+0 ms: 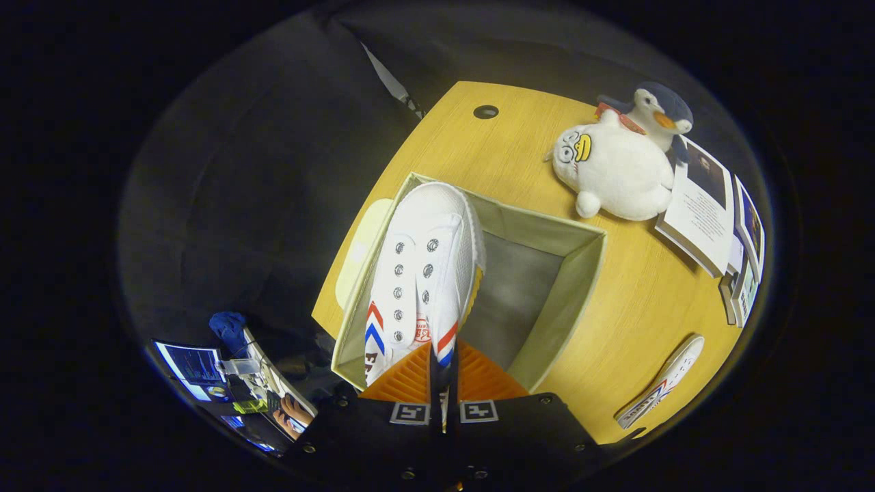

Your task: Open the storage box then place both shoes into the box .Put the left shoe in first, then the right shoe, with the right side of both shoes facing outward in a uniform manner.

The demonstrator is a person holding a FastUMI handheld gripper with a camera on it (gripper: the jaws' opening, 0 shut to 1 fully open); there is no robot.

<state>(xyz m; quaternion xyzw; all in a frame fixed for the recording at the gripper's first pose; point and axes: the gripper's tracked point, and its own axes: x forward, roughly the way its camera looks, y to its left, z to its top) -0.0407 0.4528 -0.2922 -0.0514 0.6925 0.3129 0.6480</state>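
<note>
Claw (443, 383) pinching my shoe (427, 266) heel, toe ahead, long axis over box (547, 232) left wall; second shoe (663, 383) right of box

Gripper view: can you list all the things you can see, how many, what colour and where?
White canvas shoe with red and blue chevrons: 1, held over the near-left side of the box, toe pointing away from the jaws.
Second white canvas shoe: 1, lying on the table, right of the box.
Open beige fabric storage box: 1, just ahead of the jaws, grey inside.
Pale box lid: 1, cream, on the table left of the box.
White plush duck toy: 1, beyond the box.
Navy and white plush penguin: 1, behind the duck.
Books or booklets: a few, right of the toys.
Yellow wooden table: 1, with a round hole at its far end.
Gripper: 1, black with orange ribbed jaws, shut on the shoe's heel end.
</note>
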